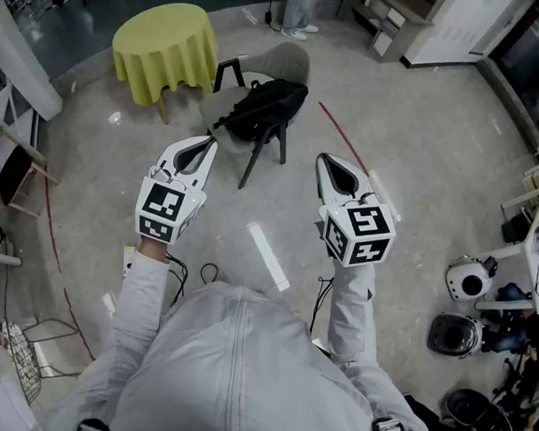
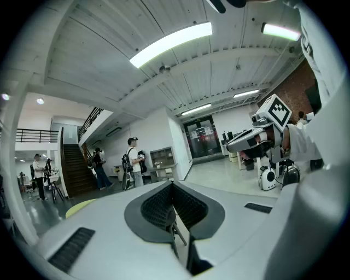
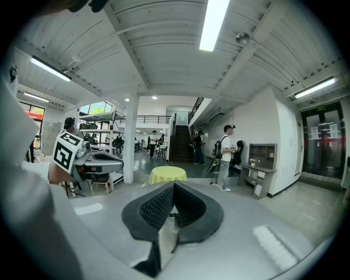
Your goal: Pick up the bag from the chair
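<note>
Head view: the person is holding both grippers out in front, over the floor. The black bag [image 1: 265,106] is lying on the seat of the grey chair [image 1: 287,63], a little way ahead of the grippers and between them. The left gripper [image 1: 207,142] and the right gripper [image 1: 323,159] are both apart from the bag. A round table with a yellow cloth [image 1: 165,49] is standing just to the left of the chair. A white strip [image 1: 268,255] is lying on the floor near the person.

Left gripper view: the left gripper [image 2: 172,184] is pointing out into the big room. Its jaws are pressing together at the tips, with nothing between them.

Right gripper view: the right gripper [image 3: 174,185] is also squeezing closed at the tips, holding nothing. The yellow table [image 3: 168,174] is showing just behind it.
</note>
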`<state>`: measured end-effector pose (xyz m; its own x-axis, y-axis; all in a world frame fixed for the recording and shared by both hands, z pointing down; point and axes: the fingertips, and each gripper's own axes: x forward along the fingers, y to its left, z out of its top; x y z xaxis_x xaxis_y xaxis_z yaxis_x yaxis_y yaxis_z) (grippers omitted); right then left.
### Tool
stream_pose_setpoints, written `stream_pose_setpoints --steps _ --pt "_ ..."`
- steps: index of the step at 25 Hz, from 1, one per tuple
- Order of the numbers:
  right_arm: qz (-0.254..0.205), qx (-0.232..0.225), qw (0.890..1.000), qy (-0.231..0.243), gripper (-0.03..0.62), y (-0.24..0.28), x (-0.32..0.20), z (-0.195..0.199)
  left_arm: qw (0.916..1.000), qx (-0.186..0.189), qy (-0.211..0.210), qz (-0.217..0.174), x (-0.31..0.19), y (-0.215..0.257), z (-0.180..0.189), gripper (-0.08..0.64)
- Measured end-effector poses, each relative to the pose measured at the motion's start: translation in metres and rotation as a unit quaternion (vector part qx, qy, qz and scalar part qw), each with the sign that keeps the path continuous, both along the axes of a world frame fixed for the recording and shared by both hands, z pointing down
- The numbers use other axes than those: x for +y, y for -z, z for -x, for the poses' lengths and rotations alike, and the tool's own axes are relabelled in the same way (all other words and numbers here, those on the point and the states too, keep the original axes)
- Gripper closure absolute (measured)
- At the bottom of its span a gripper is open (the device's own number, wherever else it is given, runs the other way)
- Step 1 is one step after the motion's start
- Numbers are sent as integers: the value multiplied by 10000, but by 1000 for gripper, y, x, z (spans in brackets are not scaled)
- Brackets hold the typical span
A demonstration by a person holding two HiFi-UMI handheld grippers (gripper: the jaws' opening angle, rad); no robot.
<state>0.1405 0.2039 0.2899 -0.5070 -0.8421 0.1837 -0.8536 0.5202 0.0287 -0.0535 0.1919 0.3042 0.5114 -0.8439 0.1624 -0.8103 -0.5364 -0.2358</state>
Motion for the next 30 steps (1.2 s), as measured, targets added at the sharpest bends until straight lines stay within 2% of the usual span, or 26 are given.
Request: stream_pose_setpoints --steps 9,17,23,30 --pt "-12 -228 9994 244 583 -9 -8 -21 9997 10 232 16 3 -10 -16 554" --pt "126 -15 9987 492 583 -24 -31 -26 9995 15 301 76 -24 -19 -20 554" --pt "296 18 9984 471 583 -38 -77 -30 9995 110 291 113 -80 -30 -21 554" --pt "147 140 9998 74 583 -36 -190 -24 9996 124 225 108 -195 -40 -3 554"
